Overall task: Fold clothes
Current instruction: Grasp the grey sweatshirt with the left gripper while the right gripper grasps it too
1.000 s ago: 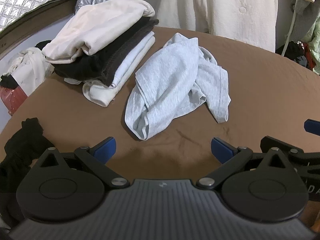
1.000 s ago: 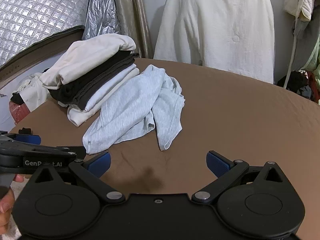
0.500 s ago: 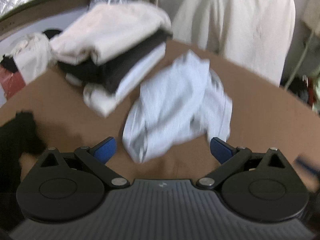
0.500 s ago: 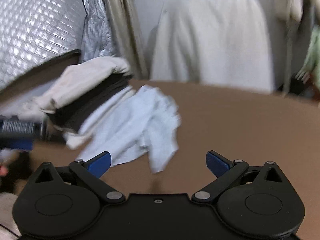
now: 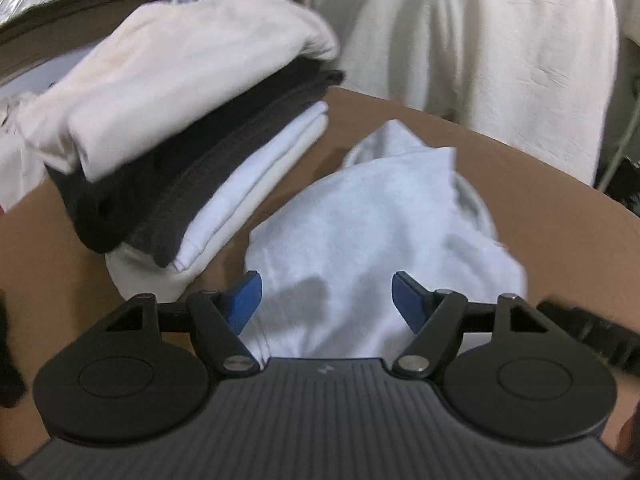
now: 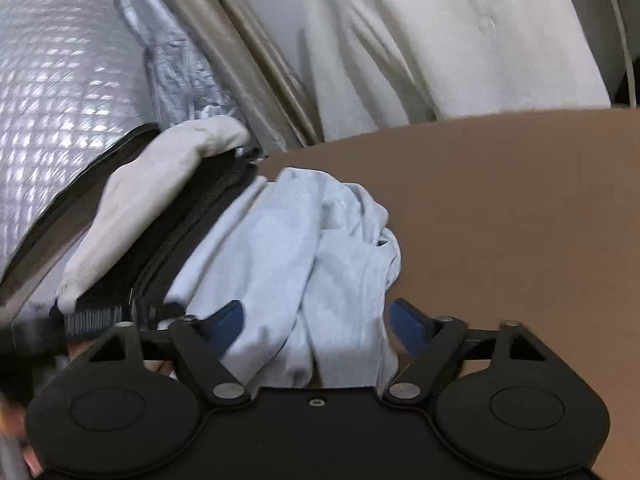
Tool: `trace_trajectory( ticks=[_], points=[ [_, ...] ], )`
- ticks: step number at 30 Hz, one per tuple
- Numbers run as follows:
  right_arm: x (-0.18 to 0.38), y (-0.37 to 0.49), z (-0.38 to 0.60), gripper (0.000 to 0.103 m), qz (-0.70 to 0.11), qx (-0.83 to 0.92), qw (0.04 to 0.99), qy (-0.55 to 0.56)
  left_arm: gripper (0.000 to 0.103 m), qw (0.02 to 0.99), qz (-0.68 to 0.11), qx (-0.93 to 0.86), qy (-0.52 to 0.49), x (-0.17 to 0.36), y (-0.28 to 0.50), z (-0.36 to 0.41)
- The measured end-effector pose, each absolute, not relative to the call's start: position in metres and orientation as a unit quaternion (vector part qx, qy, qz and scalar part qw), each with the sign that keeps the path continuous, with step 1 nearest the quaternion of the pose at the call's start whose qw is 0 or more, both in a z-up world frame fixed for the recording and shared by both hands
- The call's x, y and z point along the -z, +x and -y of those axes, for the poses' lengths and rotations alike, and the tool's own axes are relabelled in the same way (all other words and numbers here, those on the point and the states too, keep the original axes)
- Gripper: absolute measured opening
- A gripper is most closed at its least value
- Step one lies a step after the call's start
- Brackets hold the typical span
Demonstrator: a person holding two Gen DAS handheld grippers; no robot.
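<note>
A crumpled light grey garment (image 5: 372,232) (image 6: 304,260) lies on the brown table (image 5: 560,216) (image 6: 500,208). My left gripper (image 5: 326,296) is open, its blue pads straddling the garment's near end just above the cloth. My right gripper (image 6: 316,322) is open too, with the garment's near folds lying between its pads. To the left of the garment stands a stack of folded clothes (image 5: 188,140) (image 6: 160,216), cream on top, black in the middle, white below. Whether either gripper's pads touch the cloth is hidden.
A cream garment (image 5: 500,52) (image 6: 440,40) hangs behind the table's far edge. Quilted silver sheeting (image 6: 60,80) fills the left background. Part of the other gripper (image 5: 592,332) (image 6: 40,332) shows at each view's edge, with a hand (image 6: 16,420) at lower left.
Both grippers have moved forward and down onto the grey garment, which now lies between their pads. Their jaws have narrowed a little. The garment itself has not shifted.
</note>
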State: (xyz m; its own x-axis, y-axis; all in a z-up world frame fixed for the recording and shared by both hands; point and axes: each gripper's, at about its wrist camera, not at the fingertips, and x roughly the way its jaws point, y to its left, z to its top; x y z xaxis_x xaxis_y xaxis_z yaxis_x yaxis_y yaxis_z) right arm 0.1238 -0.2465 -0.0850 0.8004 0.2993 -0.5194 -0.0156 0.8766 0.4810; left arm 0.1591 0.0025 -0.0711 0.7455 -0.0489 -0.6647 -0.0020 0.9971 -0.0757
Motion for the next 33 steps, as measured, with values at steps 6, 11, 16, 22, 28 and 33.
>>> trace_trajectory(
  ticks=[6, 11, 16, 22, 28, 33],
  points=[
    [0.132, 0.205, 0.262, 0.093, -0.350, -0.073, 0.889, 0.284, 0.084, 0.916, -0.393, 0.073, -0.041, 0.100, 0.184, -0.011],
    [0.168, 0.241, 0.255, 0.065, -0.330, -0.119, 0.869, 0.349, 0.096, 0.902, -0.404, 0.100, -0.120, 0.121, 0.198, -0.027],
    [0.165, 0.234, 0.235, 0.029, -0.321, -0.148, 0.878, 0.323, 0.103, 0.899, -0.423, 0.085, -0.076, 0.138, 0.204, -0.015],
    [0.145, 0.199, 0.225, 0.026, -0.316, -0.171, 0.885, 0.296, 0.100, 0.898, -0.434, 0.076, 0.003, 0.162, 0.199, 0.010],
    [0.115, 0.135, 0.220, 0.023, -0.305, -0.147, 0.914, 0.224, 0.017, 0.916, -0.397, 0.054, 0.025, 0.128, 0.165, 0.017],
    [0.056, 0.071, 0.251, 0.022, -0.240, -0.120, 0.952, 0.146, 0.016, 0.956, -0.258, 0.028, 0.138, 0.069, 0.096, 0.043]
  ],
)
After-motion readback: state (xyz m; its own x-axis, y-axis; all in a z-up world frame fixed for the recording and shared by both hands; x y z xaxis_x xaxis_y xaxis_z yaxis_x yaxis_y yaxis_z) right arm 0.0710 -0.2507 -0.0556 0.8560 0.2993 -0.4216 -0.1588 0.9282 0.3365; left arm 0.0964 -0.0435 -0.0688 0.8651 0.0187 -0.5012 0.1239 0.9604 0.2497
